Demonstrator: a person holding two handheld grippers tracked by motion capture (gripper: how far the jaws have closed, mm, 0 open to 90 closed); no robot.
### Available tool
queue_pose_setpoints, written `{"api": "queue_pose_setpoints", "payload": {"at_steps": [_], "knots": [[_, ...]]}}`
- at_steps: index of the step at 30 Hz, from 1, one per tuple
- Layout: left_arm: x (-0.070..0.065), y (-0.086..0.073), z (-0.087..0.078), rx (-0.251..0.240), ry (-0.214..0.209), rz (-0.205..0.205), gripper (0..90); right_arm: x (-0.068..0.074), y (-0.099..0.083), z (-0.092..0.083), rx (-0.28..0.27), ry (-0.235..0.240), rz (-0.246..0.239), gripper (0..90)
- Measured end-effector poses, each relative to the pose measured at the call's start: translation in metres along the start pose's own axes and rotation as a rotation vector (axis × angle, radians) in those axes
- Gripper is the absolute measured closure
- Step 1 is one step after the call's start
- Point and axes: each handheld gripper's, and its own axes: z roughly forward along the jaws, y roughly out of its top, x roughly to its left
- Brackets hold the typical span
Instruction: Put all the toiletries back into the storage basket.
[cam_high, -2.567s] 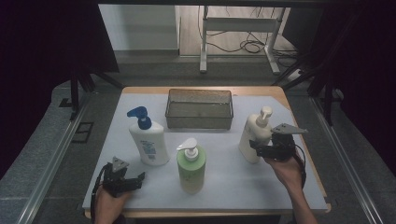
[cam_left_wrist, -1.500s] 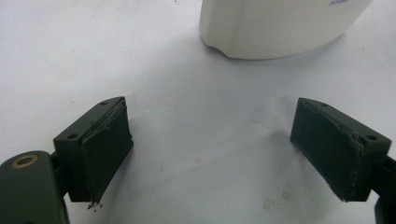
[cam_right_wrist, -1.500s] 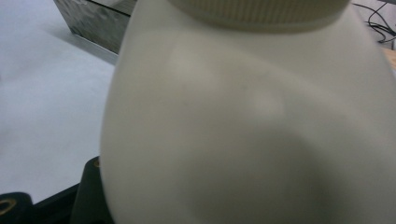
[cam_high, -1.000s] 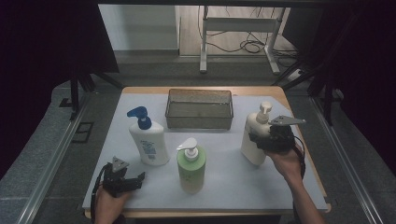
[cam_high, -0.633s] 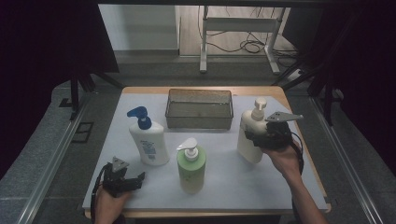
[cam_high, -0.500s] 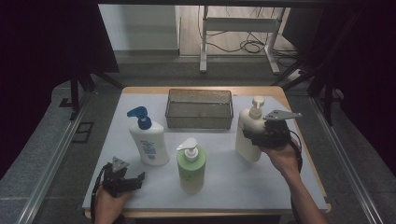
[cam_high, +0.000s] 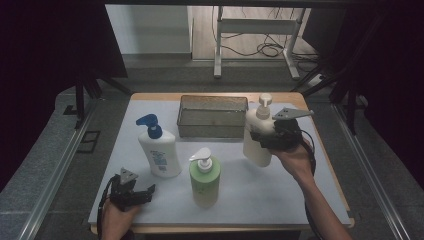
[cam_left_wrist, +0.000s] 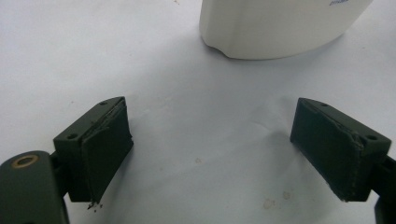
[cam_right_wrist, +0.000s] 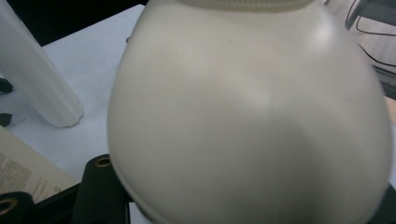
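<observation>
My right gripper (cam_high: 264, 136) is shut on a cream pump bottle (cam_high: 256, 151) and holds it upright above the right half of the table, just right of the wire basket (cam_high: 212, 117). The bottle's rounded body (cam_right_wrist: 252, 107) sits close up between the jaws in the right gripper view. At the front left corner my left gripper (cam_high: 142, 192) lies on the white mat. Its jaws (cam_left_wrist: 212, 149) stand wide open with only bare mat between them. The base of a white bottle (cam_left_wrist: 280, 28) stands just beyond them.
A white bottle with a blue pump (cam_high: 160, 152) stands left of centre. A green bottle with a white pump (cam_high: 205, 177) stands near the front middle. The wire basket sits at the back centre. Dark floor rails run along both table sides.
The right gripper has lifted the cream bottle off the mat and carried it left, toward the basket. The left gripper has stayed put.
</observation>
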Motion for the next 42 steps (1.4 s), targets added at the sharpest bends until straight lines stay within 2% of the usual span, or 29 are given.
{"api": "queue_pose_setpoints", "payload": {"at_steps": [11, 20, 28, 42], "knots": [[0.000, 0.000, 0.000, 0.000, 0.000, -0.001, 11.7, 0.005, 0.024, 0.014, -0.014, 0.029, -0.011, 39.2], [0.000, 0.000, 0.000, -0.003, 0.000, -0.001, 11.7, 0.009, 0.045, 0.024, -0.035, 0.032, -0.019, 39.2], [0.000, 0.000, 0.000, -0.003, 0.000, -0.001, 11.7, 0.013, 0.061, 0.035, -0.049, 0.022, -0.029, 39.3], [0.000, 0.000, 0.000, -0.004, -0.001, -0.002, 11.7, 0.022, 0.088, 0.066, -0.068, 0.009, -0.031, 39.3]]}}
